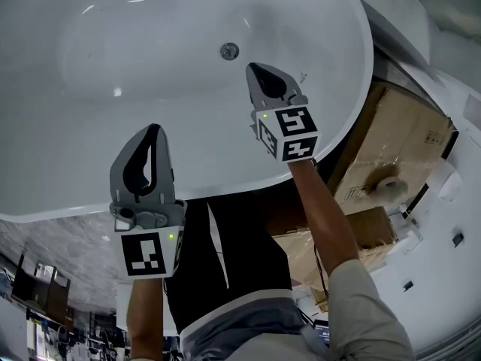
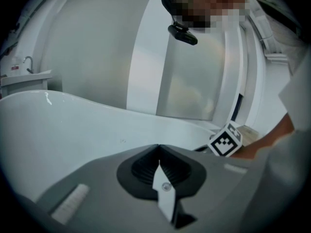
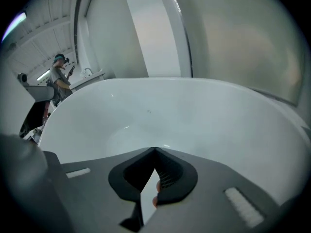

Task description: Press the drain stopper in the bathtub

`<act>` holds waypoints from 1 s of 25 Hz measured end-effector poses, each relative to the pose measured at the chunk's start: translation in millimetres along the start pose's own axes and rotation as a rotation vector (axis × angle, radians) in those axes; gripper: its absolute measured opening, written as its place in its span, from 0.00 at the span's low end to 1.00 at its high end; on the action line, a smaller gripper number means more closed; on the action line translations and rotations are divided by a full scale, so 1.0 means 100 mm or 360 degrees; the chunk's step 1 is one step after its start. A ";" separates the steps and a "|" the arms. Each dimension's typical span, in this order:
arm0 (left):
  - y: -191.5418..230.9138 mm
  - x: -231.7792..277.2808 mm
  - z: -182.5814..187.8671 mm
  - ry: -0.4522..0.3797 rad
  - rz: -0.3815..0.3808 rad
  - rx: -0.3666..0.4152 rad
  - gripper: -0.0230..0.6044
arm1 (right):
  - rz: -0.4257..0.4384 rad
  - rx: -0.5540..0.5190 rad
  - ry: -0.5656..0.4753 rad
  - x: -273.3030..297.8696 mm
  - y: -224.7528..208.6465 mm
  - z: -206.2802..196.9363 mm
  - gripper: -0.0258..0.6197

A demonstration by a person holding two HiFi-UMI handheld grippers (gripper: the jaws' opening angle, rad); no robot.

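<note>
The round metal drain stopper sits in the floor of the white bathtub, towards its right end. My right gripper hangs over the tub, its shut tip just right of and slightly nearer than the stopper, apart from it. Farther back, my left gripper is held over the tub's near wall, also shut and empty. In the left gripper view the jaws of the left gripper meet before the tub rim. The right gripper view shows the right gripper closed over the tub's basin. Neither gripper view shows the stopper.
Cardboard boxes with a tape roll stand right of the tub. Another white tub edge lies at the upper right. The right gripper's marker cube shows in the left gripper view. A person stands far off.
</note>
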State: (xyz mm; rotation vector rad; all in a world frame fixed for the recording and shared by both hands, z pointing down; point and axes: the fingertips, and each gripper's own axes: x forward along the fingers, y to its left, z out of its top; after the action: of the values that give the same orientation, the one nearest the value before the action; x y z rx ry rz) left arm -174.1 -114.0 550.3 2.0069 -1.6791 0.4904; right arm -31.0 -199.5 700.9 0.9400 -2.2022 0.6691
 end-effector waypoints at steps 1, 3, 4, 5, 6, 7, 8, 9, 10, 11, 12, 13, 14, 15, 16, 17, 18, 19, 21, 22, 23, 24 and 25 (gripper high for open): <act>0.01 0.04 -0.05 0.0017 -0.0004 -0.0002 0.04 | -0.0005 0.0021 0.0002 0.08 0.00 -0.03 0.04; 0.03 0.11 -0.12 0.0039 -0.0011 -0.0006 0.04 | -0.0017 0.0041 0.0020 0.25 -0.01 -0.11 0.04; 0.04 0.15 -0.14 0.0041 -0.0015 -0.0006 0.04 | -0.0022 0.0042 0.0038 0.34 -0.02 -0.16 0.04; 0.04 0.18 -0.16 0.0038 -0.0017 -0.0004 0.04 | -0.0025 0.0039 0.0060 0.42 -0.03 -0.21 0.04; 0.04 0.21 -0.17 0.0032 -0.0019 -0.0004 0.04 | -0.0025 0.0030 0.0083 0.51 -0.03 -0.26 0.04; 0.04 0.23 -0.18 0.0026 -0.0020 -0.0004 0.04 | -0.0022 0.0016 0.0105 0.59 -0.03 -0.32 0.04; 0.05 0.25 -0.20 0.0022 -0.0017 -0.0002 0.04 | -0.0019 0.0000 0.0128 0.66 -0.03 -0.39 0.04; 0.06 0.27 -0.22 0.0020 -0.0011 0.0004 0.04 | -0.0016 -0.0018 0.0153 0.74 -0.03 -0.46 0.04; 0.08 0.28 -0.24 0.0021 -0.0002 0.0017 0.04 | -0.0011 -0.0033 0.0181 0.81 -0.04 -0.54 0.04; 0.09 0.29 -0.26 0.0023 0.0005 0.0033 0.04 | -0.0006 -0.0047 0.0212 0.87 -0.05 -0.63 0.04; 0.11 0.31 -0.28 0.0024 0.0008 0.0044 0.04 | 0.0000 -0.0058 0.0243 0.93 -0.06 -0.70 0.04; 0.13 0.33 -0.31 0.0022 0.0008 0.0049 0.04 | 0.0004 -0.0070 0.0270 1.00 -0.07 -0.77 0.04; 0.15 0.36 -0.33 0.0020 0.0007 0.0049 0.04 | 0.0005 -0.0084 0.0289 1.06 -0.09 -0.83 0.04; 0.16 0.39 -0.36 0.0018 0.0008 0.0047 0.04 | 0.0004 -0.0097 0.0302 1.12 -0.11 -0.88 0.04; 0.17 0.42 -0.39 0.0018 0.0009 0.0045 0.04 | 0.0001 -0.0106 0.0311 1.17 -0.14 -0.93 0.04; 0.17 0.45 -0.42 0.0018 0.0007 0.0042 0.04 | -0.0004 -0.0111 0.0319 1.22 -0.17 -0.98 0.04; 0.15 0.48 -0.44 0.0018 0.0001 0.0038 0.04 | -0.0010 -0.0113 0.0329 1.26 -0.20 -1.04 0.04; 0.14 0.50 -0.45 0.0018 -0.0009 0.0035 0.04 | -0.0018 -0.0110 0.0341 1.30 -0.23 -1.09 0.04; 0.12 0.55 -0.49 0.0018 -0.0028 0.0035 0.04 | -0.0031 -0.0096 0.0377 1.38 -0.29 -1.21 0.04; 0.13 0.57 -0.52 0.0020 -0.0035 0.0038 0.04 | -0.0037 -0.0091 0.0397 1.44 -0.31 -1.27 0.04; 0.14 0.59 -0.55 0.0026 -0.0039 0.0039 0.04 | -0.0043 -0.0091 0.0414 1.49 -0.32 -1.33 0.04; 0.16 0.60 -0.58 0.0033 -0.0040 0.0037 0.04 | -0.0049 -0.0092 0.0430 1.54 -0.34 -1.38 0.04; 0.17 0.61 -0.61 0.0037 -0.0040 0.0033 0.04 | -0.0054 -0.0092 0.0445 1.59 -0.35 -1.44 0.04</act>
State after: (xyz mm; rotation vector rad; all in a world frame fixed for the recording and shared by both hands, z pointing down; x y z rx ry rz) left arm -177.6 -131.0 636.5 2.0266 -1.6391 0.5223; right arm -38.1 -196.0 918.0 0.8006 -1.9441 0.6740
